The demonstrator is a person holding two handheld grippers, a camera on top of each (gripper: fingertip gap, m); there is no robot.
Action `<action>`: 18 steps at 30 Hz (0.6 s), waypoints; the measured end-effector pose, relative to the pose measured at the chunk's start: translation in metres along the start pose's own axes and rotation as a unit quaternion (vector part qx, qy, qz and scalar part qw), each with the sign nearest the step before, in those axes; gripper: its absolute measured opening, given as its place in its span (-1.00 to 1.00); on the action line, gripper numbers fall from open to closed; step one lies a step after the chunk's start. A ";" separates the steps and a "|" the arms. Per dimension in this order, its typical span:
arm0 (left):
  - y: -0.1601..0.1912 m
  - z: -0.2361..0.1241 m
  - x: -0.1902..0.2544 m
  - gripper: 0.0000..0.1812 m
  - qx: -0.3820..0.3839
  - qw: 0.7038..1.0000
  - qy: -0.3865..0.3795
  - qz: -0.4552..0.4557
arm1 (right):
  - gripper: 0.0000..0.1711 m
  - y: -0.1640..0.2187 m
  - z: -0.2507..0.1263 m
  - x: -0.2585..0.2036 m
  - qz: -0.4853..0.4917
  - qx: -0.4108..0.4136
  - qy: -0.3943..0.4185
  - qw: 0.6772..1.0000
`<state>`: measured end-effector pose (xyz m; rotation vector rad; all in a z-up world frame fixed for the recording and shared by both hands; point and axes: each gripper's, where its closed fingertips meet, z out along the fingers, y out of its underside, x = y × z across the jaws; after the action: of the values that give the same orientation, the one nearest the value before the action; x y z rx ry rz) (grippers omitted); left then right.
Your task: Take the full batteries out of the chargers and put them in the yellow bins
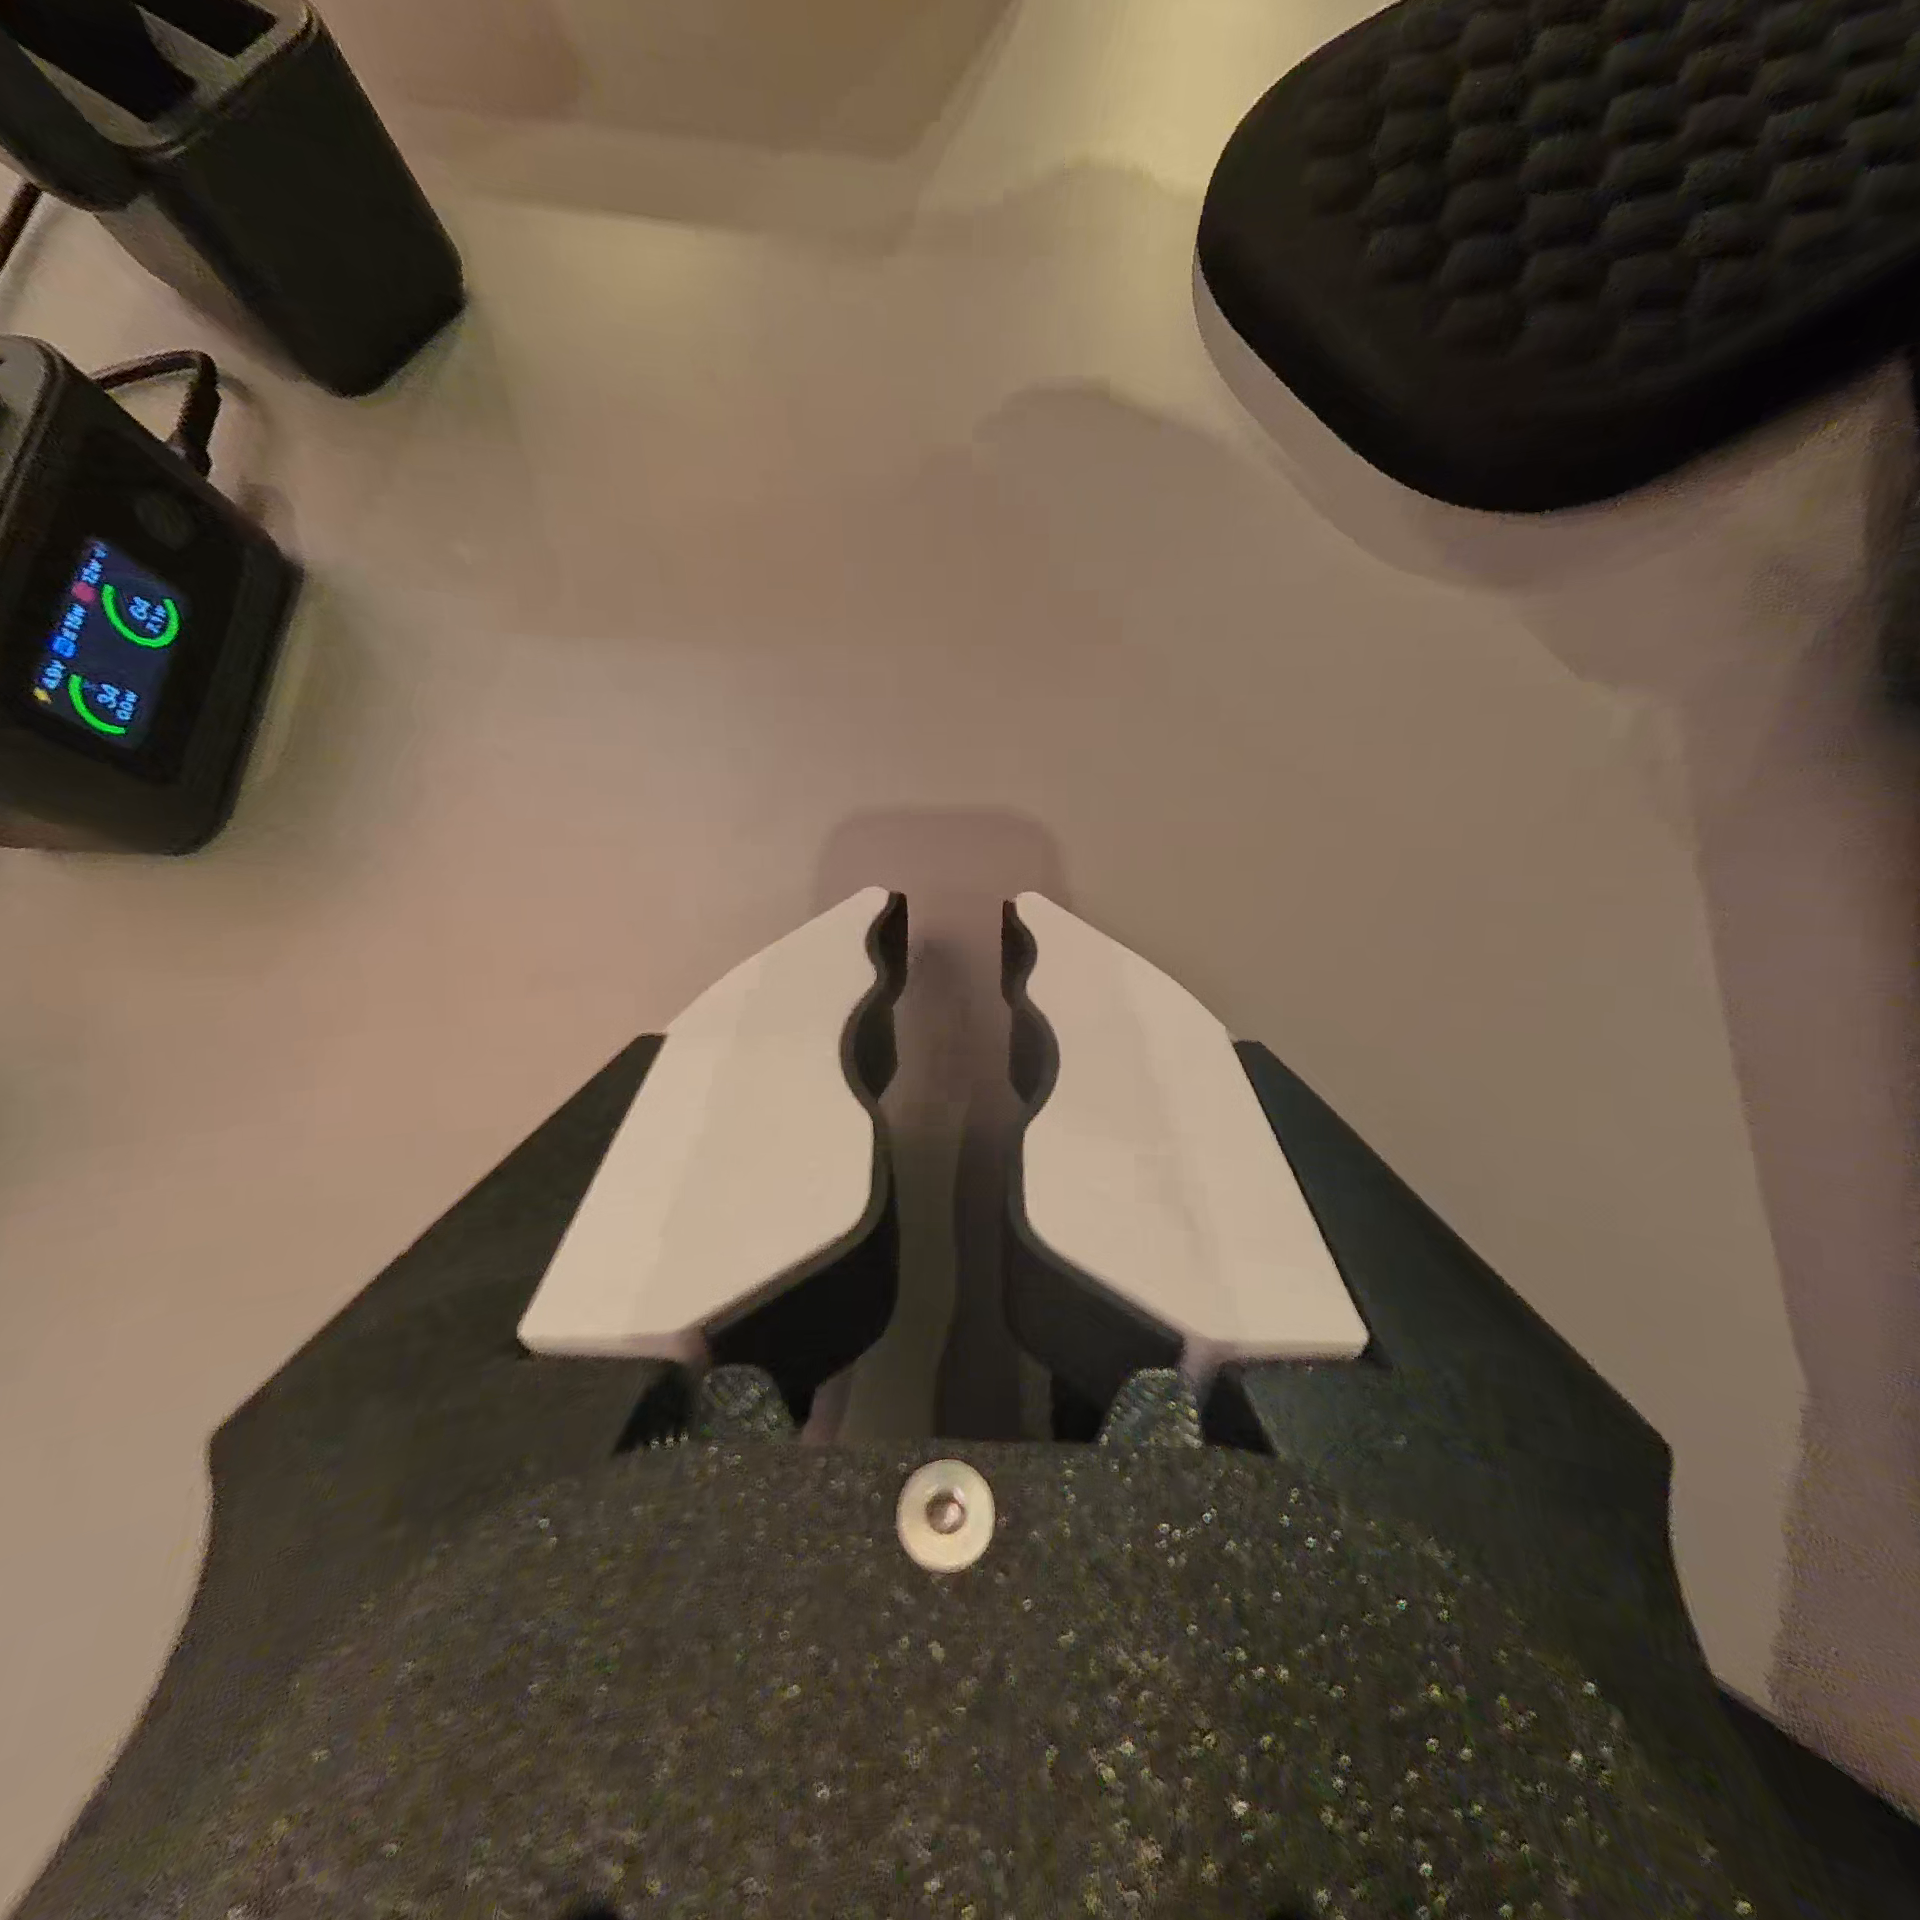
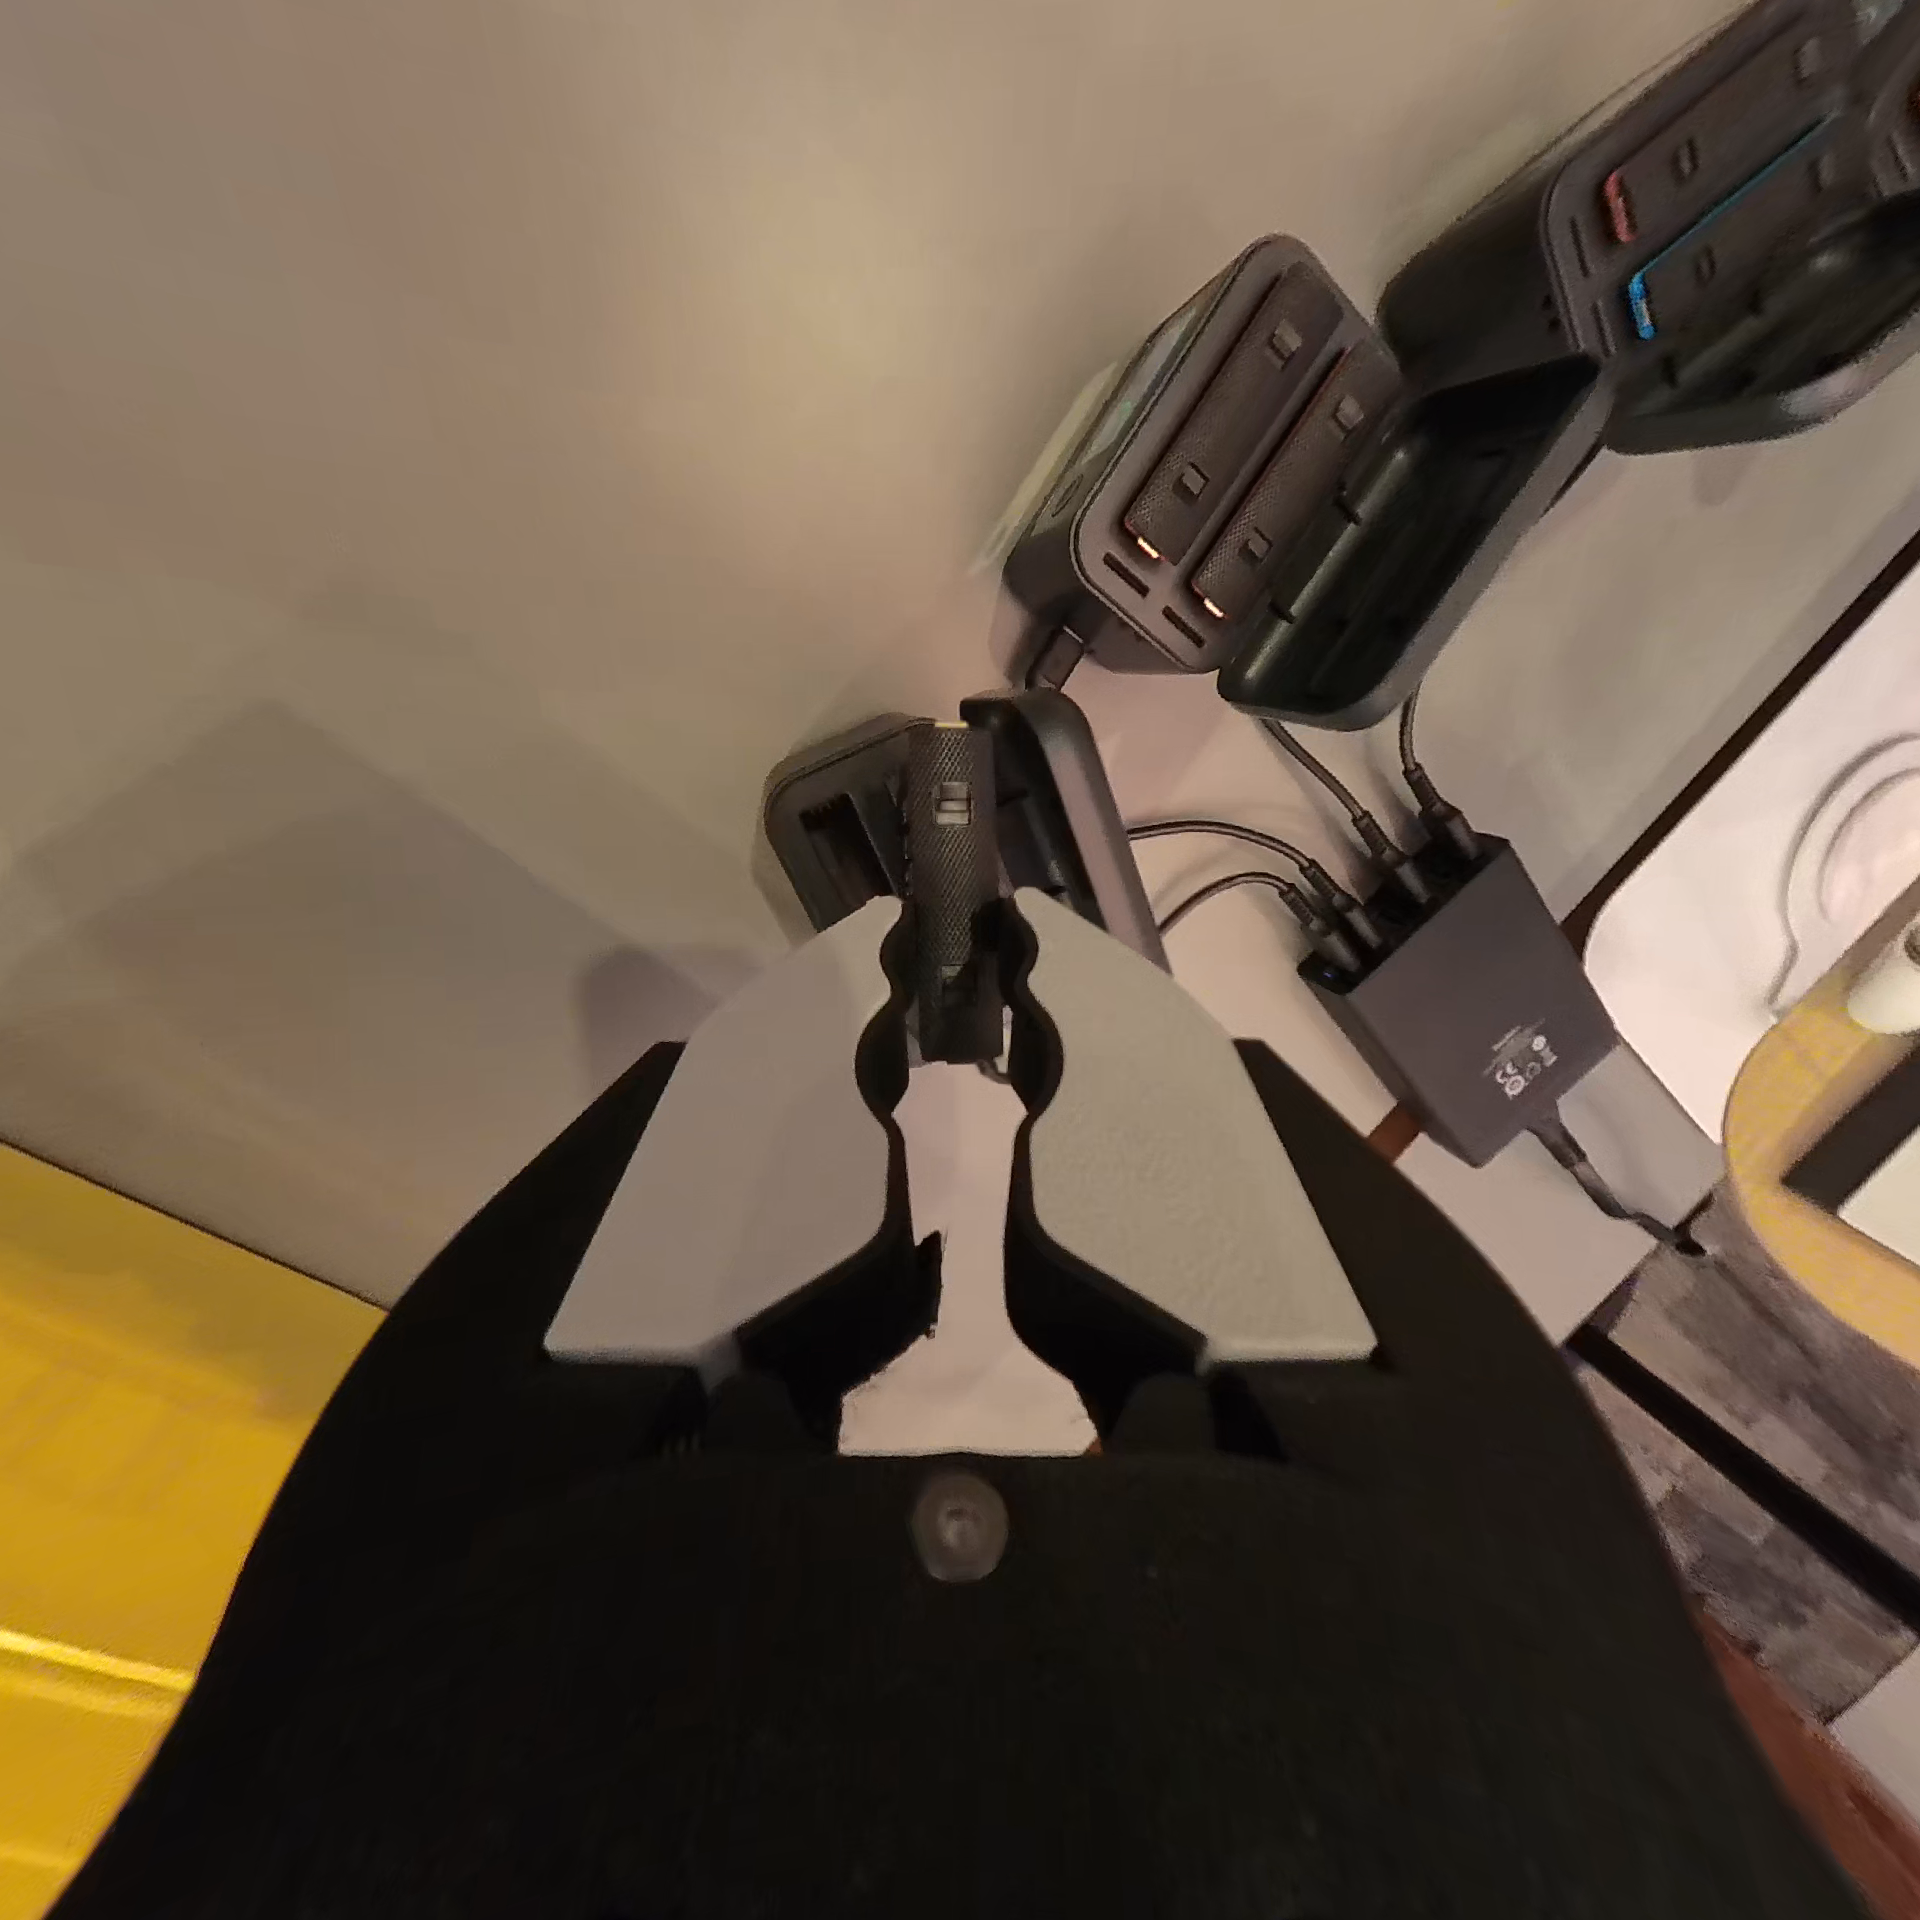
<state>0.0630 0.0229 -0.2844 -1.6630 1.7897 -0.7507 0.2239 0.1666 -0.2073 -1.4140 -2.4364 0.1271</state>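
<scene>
The battery (image 2: pixel 943 894), a small, stiff block with a knurled, grippy skin, is sitting pinched in the right gripper (image 2: pixel 954 914) just above its open charger (image 2: pixel 831 831); it looks light, best held across its flat sides. The yellow bin (image 2: pixel 156 1403) is lying at lower left; the left gripper (image 1: pixel 954 909) is hovering slightly parted, holding nothing.

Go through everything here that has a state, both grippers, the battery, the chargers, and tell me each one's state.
left gripper: narrowly open, empty, over the white table.
right gripper: shut on the battery.
battery: out of its slot, held above the near charger.
near charger: lid open.
middle charger: lid open, two batteries seated, small orange lights lit.
screen charger: display lit, green rings.
</scene>
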 end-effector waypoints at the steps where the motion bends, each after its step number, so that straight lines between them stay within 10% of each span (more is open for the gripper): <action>1: 0.001 0.001 0.000 -0.81 -0.003 1.000 0.002 -0.002 | -0.83 0.000 0.000 0.001 -0.004 0.005 -0.006 1.000; 18: 0.004 0.003 0.002 -0.82 -0.018 1.000 0.003 0.006 | -0.83 -0.010 0.013 0.009 -0.068 0.028 -0.043 0.996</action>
<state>0.0625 0.0207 -0.2901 -1.6730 1.8261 -0.7230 0.2068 0.1705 -0.2148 -1.2384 -2.5696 0.2272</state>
